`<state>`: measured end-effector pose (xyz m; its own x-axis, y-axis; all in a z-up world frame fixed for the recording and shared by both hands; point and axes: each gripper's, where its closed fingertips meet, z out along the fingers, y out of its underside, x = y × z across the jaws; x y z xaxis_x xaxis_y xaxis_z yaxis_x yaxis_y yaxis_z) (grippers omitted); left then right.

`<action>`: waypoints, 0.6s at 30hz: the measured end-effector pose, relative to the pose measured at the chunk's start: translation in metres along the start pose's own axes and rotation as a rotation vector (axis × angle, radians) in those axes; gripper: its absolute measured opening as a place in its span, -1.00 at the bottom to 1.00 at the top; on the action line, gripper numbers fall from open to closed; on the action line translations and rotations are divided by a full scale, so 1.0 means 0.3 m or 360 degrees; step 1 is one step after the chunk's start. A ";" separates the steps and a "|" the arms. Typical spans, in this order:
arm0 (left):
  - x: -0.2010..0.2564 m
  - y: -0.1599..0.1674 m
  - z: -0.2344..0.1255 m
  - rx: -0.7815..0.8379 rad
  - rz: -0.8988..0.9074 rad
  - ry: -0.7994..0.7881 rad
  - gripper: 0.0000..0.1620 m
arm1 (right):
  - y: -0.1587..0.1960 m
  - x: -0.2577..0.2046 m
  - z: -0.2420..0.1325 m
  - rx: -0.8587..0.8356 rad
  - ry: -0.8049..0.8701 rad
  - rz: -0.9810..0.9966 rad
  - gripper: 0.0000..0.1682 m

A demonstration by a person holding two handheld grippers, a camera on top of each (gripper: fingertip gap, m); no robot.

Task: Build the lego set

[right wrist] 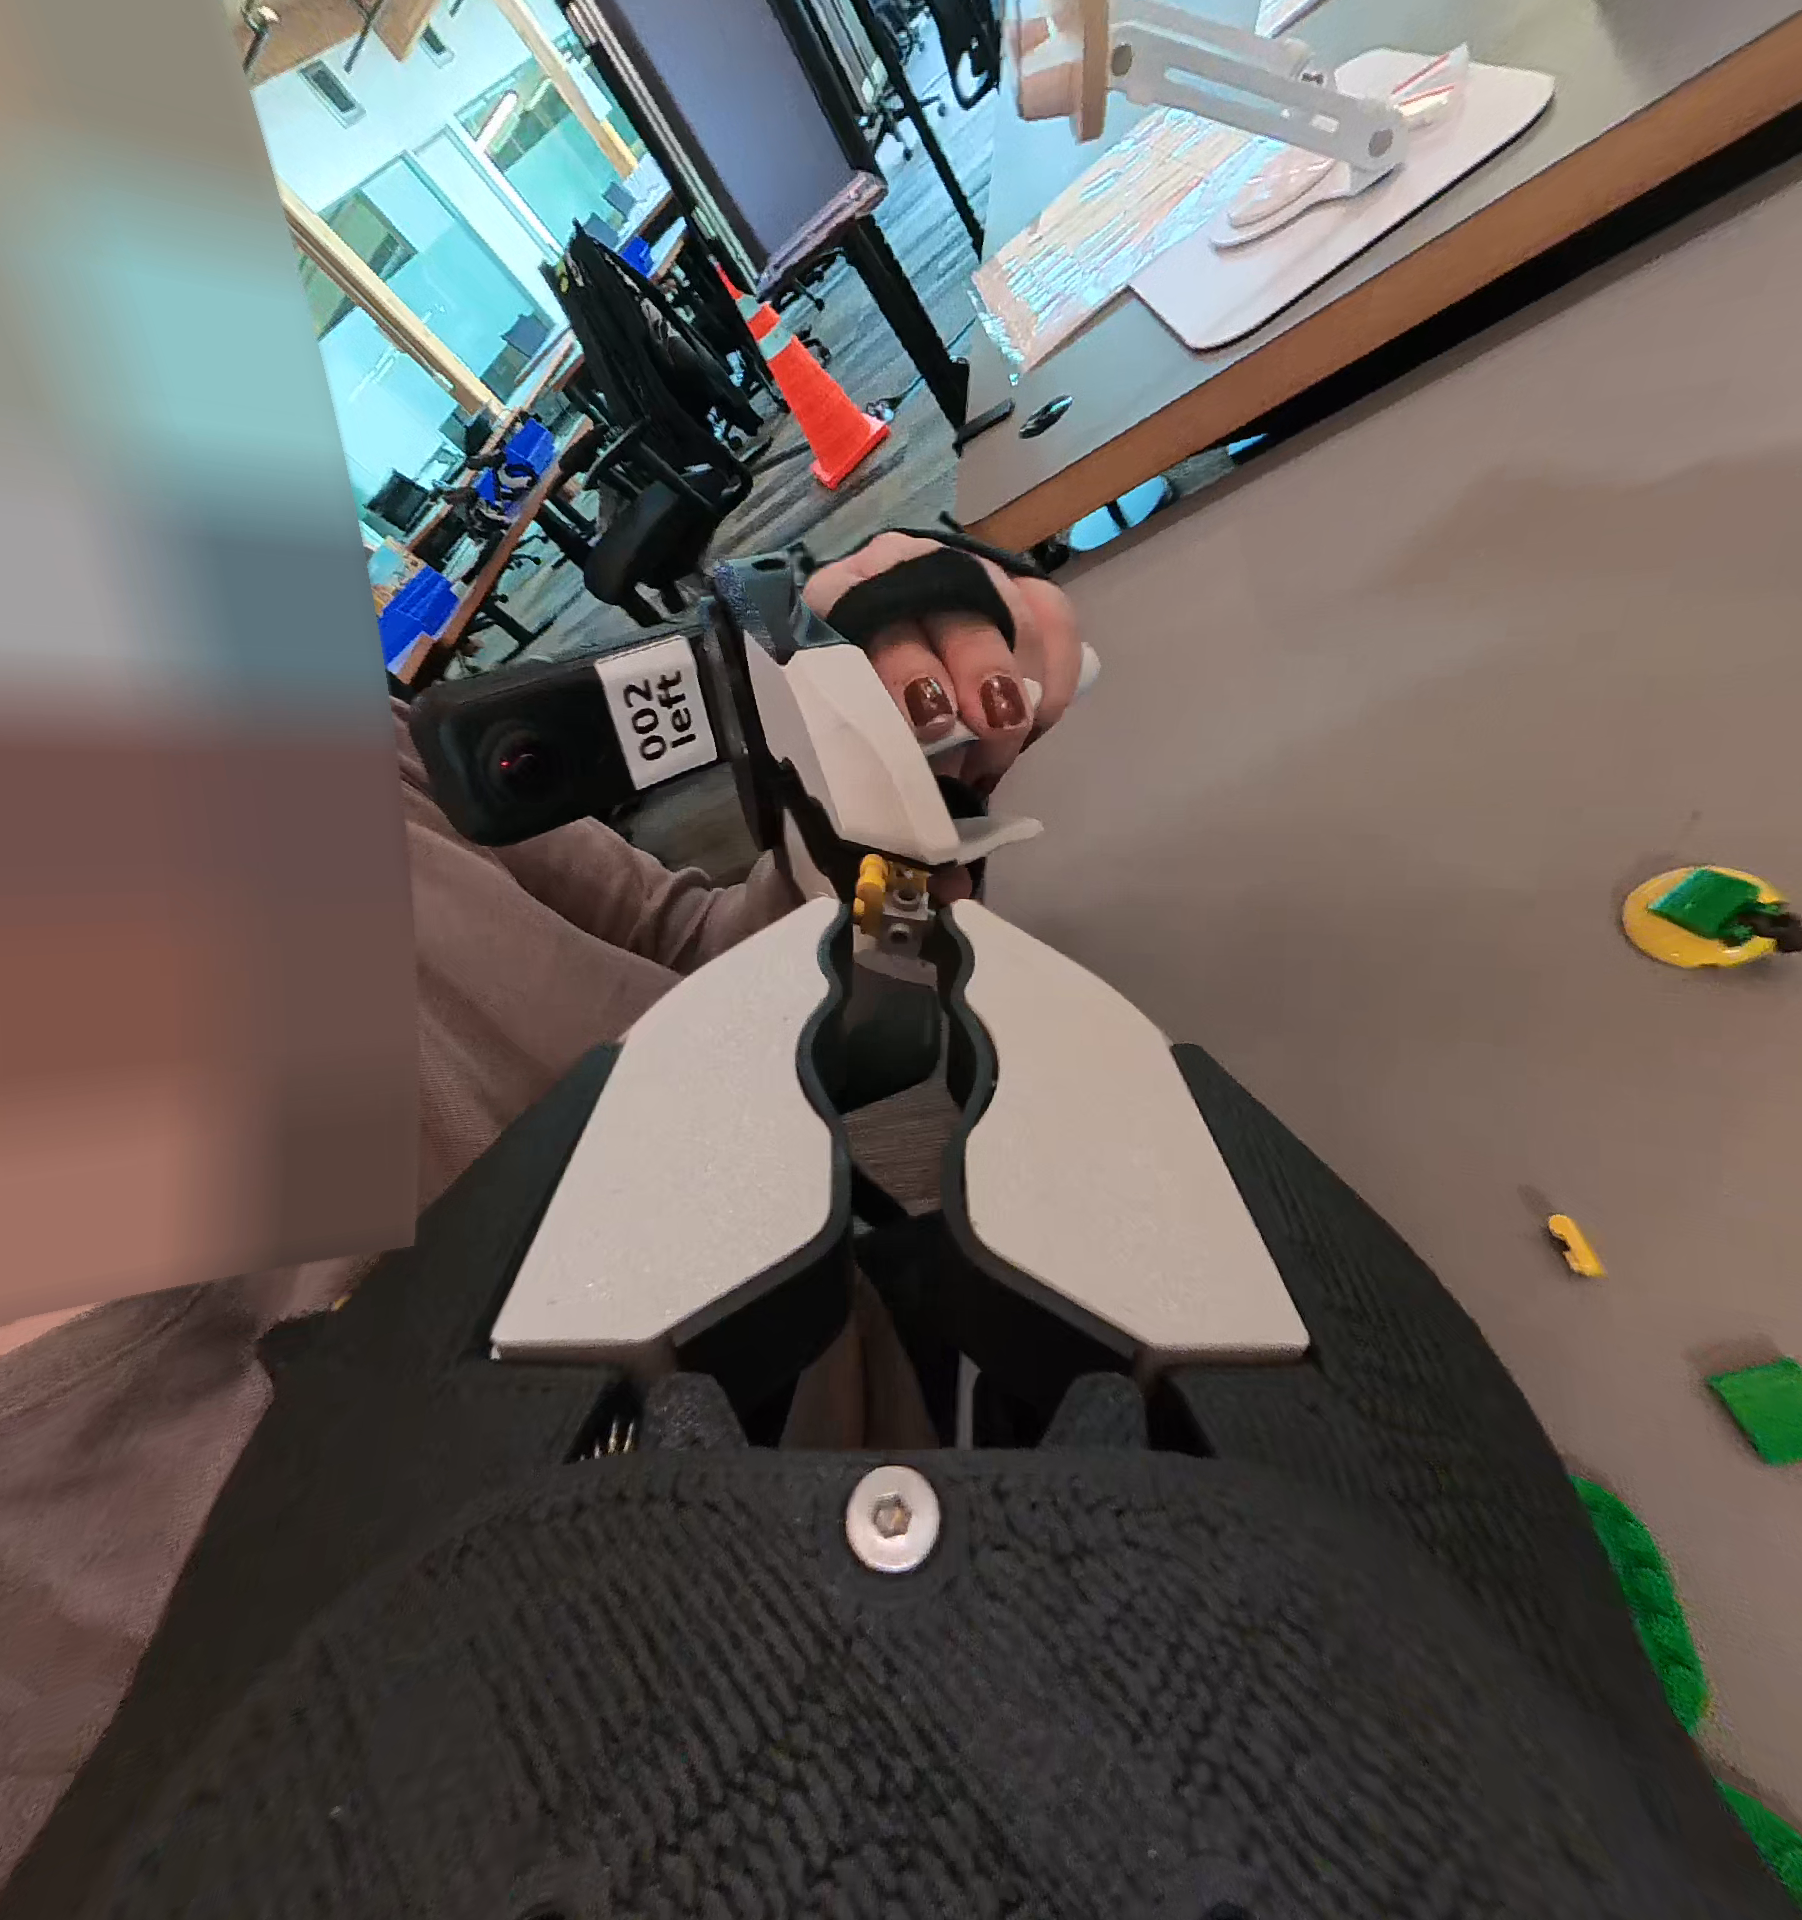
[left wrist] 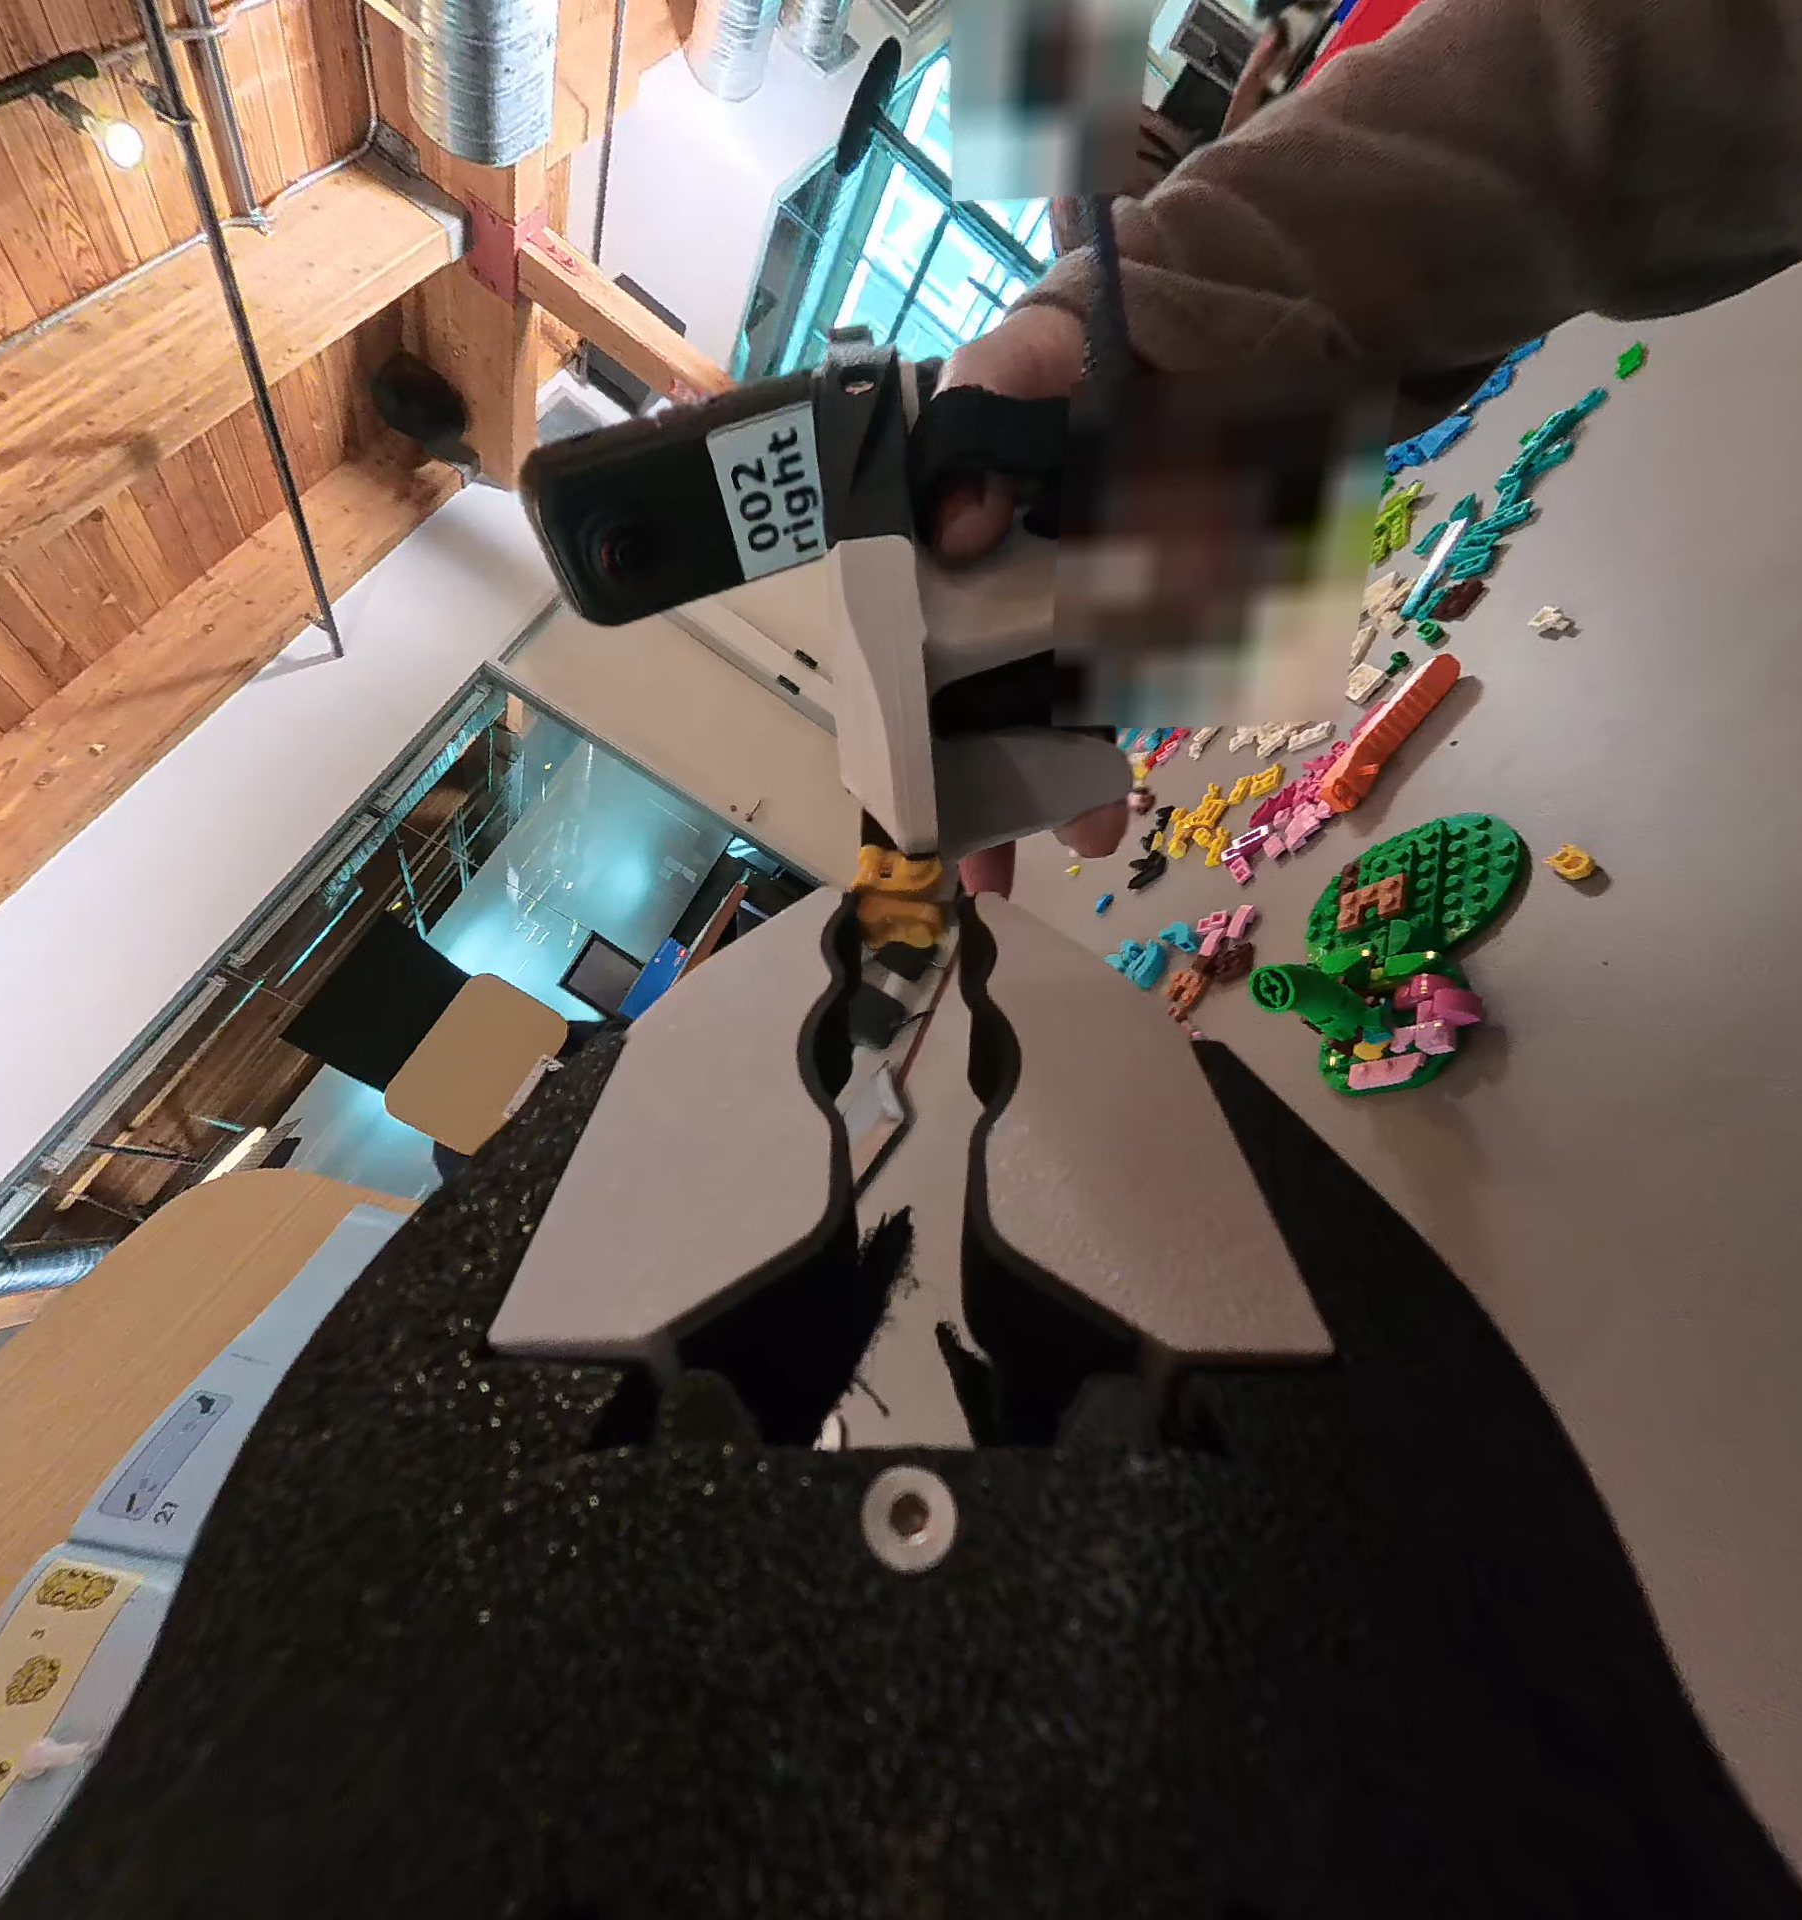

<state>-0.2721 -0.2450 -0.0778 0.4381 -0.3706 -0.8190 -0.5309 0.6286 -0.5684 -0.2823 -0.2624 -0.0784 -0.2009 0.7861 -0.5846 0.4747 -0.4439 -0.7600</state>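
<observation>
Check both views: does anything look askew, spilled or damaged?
Loose Lego pieces lie scattered over the grey table, which fits a build in progress. The green stem on the green build leans over. Nothing looks broken.

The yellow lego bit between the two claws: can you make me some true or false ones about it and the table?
1. The yellow lego bit lies flat on the table. False: both claws hold it up in the air between their tips.
2. A round green plate sits on the table. True.
3. The orange tool is in the left claw. False: it lies among the loose bricks.
4. The right claw meets the left claw tip to tip. True.
</observation>
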 end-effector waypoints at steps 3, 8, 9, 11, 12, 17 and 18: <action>-0.031 0.036 -0.016 -0.0048 -0.0006 -0.0077 -0.78 | -0.004 0.067 -0.032 -0.0054 0.0258 -0.0157 -0.69; -0.082 0.133 -0.069 -0.0182 -0.0054 -0.0187 -0.78 | 0.090 0.291 -0.090 -0.0746 0.0809 -0.0624 -0.73; -0.089 0.148 -0.078 -0.0204 -0.0063 -0.0203 -0.78 | 0.120 0.326 -0.082 -0.0904 0.0818 -0.0680 -0.74; -0.099 0.174 -0.094 -0.0244 -0.0071 -0.0225 -0.78 | 0.184 0.402 -0.067 -0.1225 0.0840 -0.0741 -0.76; -0.101 0.184 -0.101 -0.0260 -0.0075 -0.0230 -0.78 | 0.212 0.442 -0.066 -0.1377 0.0866 -0.0789 -0.76; -0.115 0.209 -0.123 -0.0297 -0.0084 -0.0261 -0.79 | 0.312 0.536 -0.018 -0.1775 0.0751 -0.0912 -0.80; -0.116 0.212 -0.126 -0.0302 -0.0084 -0.0264 -0.79 | 0.320 0.544 -0.007 -0.1794 0.0724 -0.0902 -0.81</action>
<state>-0.3486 -0.2180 -0.0883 0.5733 -0.2724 -0.7727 -0.6241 0.4658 -0.6273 -0.2678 -0.1760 -0.2461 -0.4071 0.9123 0.0440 0.9080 0.4094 -0.0884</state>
